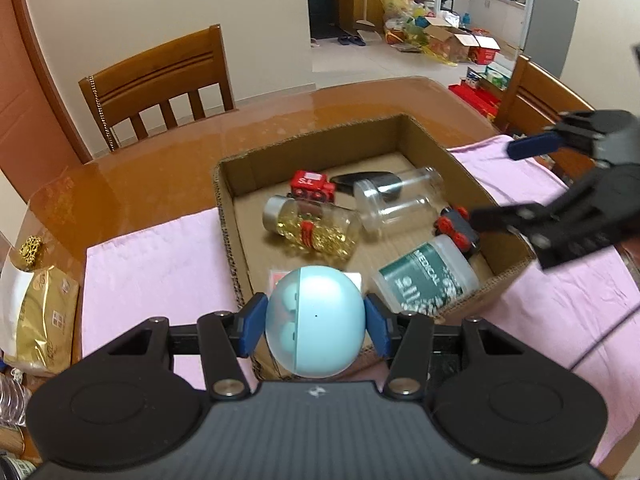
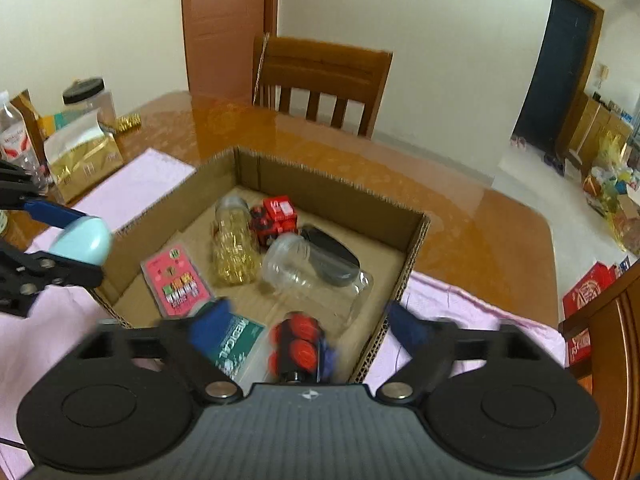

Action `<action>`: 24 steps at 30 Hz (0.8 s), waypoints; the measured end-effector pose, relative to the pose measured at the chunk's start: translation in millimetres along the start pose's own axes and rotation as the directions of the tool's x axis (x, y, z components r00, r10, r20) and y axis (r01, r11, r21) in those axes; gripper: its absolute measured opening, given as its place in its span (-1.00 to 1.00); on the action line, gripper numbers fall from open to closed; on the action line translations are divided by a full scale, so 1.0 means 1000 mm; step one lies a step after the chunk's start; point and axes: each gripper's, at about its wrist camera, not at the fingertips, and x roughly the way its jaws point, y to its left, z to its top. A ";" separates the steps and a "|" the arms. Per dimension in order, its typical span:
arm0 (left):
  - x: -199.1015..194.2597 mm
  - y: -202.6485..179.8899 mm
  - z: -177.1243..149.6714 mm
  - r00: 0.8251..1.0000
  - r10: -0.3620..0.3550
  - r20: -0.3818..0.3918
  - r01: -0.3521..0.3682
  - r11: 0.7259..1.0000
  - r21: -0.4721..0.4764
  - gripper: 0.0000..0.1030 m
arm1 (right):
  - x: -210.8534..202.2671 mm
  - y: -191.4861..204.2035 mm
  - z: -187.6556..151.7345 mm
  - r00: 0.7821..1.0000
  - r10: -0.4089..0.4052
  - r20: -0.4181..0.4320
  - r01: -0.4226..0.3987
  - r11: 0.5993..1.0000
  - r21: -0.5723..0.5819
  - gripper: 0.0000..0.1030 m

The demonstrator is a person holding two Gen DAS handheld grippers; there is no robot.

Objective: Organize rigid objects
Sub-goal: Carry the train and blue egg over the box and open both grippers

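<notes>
Left hand-held gripper (image 1: pixel 316 326) is clamped on the light blue egg-shaped capsule (image 1: pixel 316 322), pads squeezing it from both sides, hanging over the near wall of the cardboard box (image 1: pixel 230 192) w/ pink cloth (image 1: pixel 152 264) under it on the tabletop (image 1: pixel 132 184). Right hand-held gripper (image 2: pixel 308 326) has its jaws spread wide w/ nothing between the pads; the red-wheeled toy car (image 2: pixel 298 350) sits right below it in the box corner, next to the green medical jar (image 2: pixel 236 344)

Imo the step now is getting the capsule in w/o wrecking what's already there. Tips:
- it's round + slick so keep the squeeze steady, don't tilt much or it'll pop out
- go for a bare patch of floor, maybe near the pink card (image 2: pixel 176 280), not on top of the gold-bead jar (image 1: pixel 310 232) or the clear empty jar (image 1: pixel 394 204), both lying on their sides & prob ready to roll
- lower close to the floor b4 letting go, it'll roll otherwise
- keep the right one clear of the left's path, they're pretty near each other

Red toy truck (image 1: pixel 312 186) at the back is fine where it is
</notes>
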 end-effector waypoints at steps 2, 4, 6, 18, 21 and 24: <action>0.006 0.002 0.003 1.000 0.000 0.000 0.000 1.000 -0.004 0.00 | -0.003 0.002 -0.001 1.000 0.000 0.002 0.000 1.000 0.005 0.92; 0.012 0.002 0.005 1.000 0.005 -0.006 -0.005 1.000 -0.007 0.00 | -0.007 0.002 -0.003 1.000 -0.007 -0.005 0.007 1.000 0.013 0.94; 0.019 0.003 0.007 1.000 0.007 -0.013 -0.007 1.000 -0.012 0.00 | -0.010 0.003 -0.007 1.000 -0.013 -0.013 0.013 1.000 0.028 0.98; 0.037 0.008 0.011 0.999 0.037 -0.024 -0.037 0.999 -0.029 0.00 | -0.021 0.003 -0.036 0.997 -0.021 -0.071 0.031 0.991 0.131 1.00; 0.040 0.010 0.008 0.999 0.039 -0.033 -0.040 0.998 -0.044 0.00 | -0.021 0.005 -0.042 0.996 -0.026 -0.086 0.038 0.989 0.146 1.00; 0.044 0.011 0.004 0.998 0.040 -0.045 -0.042 0.998 -0.050 0.00 | -0.020 0.006 -0.047 0.994 -0.023 -0.103 0.039 0.987 0.157 1.00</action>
